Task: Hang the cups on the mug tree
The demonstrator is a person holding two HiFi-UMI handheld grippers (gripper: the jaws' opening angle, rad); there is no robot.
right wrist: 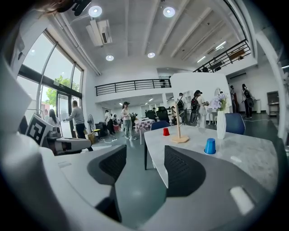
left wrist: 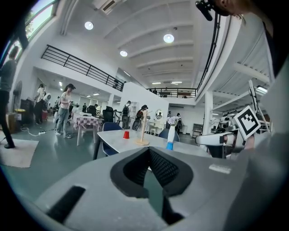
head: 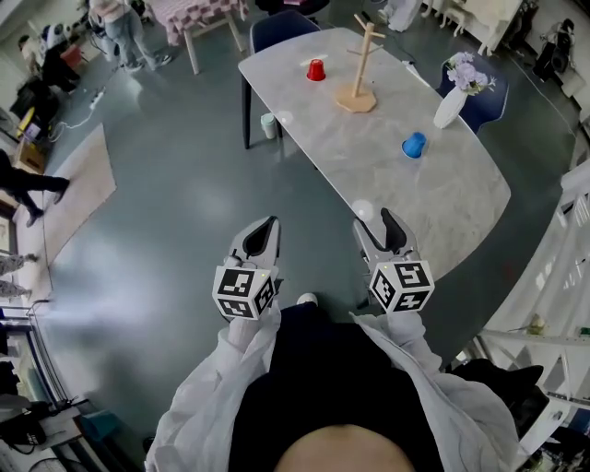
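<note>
A wooden mug tree stands bare on the far part of the grey marble table. A red cup sits upside down to its left. A blue cup sits upside down nearer to me. Both grippers hover over the floor in front of the table's near end, well short of the cups. My left gripper is shut with nothing in it. My right gripper is open and empty, and floor shows between its pads. The right gripper view shows the blue cup, the red cup and the mug tree.
A white vase of flowers stands at the table's right edge, next to a blue chair. Another blue chair is at the far end. A small bin sits by a table leg. A white railing lies to the right, and people stand far left.
</note>
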